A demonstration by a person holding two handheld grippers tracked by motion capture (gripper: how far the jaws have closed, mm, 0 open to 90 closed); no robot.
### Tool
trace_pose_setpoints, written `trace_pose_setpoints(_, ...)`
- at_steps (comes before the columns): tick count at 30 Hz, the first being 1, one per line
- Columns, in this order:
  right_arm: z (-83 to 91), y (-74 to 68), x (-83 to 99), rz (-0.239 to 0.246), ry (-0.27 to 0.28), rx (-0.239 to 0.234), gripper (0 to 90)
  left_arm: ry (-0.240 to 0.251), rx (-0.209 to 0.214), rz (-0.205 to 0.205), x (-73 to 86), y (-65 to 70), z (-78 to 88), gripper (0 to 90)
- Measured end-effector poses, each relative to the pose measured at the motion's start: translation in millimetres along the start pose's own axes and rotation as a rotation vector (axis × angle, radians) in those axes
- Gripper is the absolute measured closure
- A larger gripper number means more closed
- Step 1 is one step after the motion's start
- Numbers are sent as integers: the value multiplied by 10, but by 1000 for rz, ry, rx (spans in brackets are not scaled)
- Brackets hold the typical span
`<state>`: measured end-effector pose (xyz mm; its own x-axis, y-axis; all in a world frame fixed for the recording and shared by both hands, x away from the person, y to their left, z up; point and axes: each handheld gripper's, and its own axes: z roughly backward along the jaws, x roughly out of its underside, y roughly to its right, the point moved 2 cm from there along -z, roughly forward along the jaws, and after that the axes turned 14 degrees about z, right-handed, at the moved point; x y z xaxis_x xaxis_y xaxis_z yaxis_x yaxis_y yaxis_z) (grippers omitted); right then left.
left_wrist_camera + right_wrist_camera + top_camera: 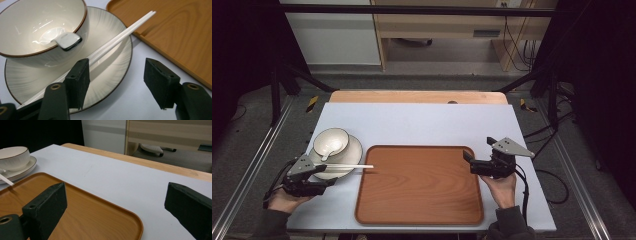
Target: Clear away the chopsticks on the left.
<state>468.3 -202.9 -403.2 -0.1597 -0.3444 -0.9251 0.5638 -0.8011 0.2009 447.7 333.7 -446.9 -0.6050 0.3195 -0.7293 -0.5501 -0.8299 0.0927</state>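
A pair of white chopsticks (117,40) was seen lying across the front of a cream plate (110,75), the tips reaching past the plate's rim at about 3 o'clock and ending over the left edge of a wooden tray (419,202). In the left gripper view the chopsticks ran from the lower left up to the upper right, passing just behind the left pad; whether that pad touched them could not be told. The left gripper (117,82) was held low over the plate's near rim with its jaws parted, nothing being pressed between the pads; the right pad stood over the white table cover (422,125), clear of the plate.

On the plate, at its 11 o'clock side, a cream bowl (37,30) with a brown rim was set, and a white spoon (63,40) was laid in it, the handle end resting on the rim toward the gripper.

The tray was placed at 3 o'clock from the plate, just beside it. At the tray's right edge, around 2 o'clock from its middle, the right gripper (475,162) was held, its jaws spread wide and empty, pointed across the tray toward the bowl.
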Motion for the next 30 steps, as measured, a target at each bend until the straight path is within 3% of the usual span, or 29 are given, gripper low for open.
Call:
trace_pose_setpoints(5, -4, 4, 5, -1, -5, 1, 46, 30, -18, 2, -16, -66, -31, 460)
trace_pose_setpoints(15, -21, -7, 10, 4, -14, -3, 46, 16, -42, -16, -39, -201, -123, 503)
trace_pose_setpoints(30, -20, -10, 9, 3, -12, -8, 47, -11, -39, -34, -12, -213, -172, 612)
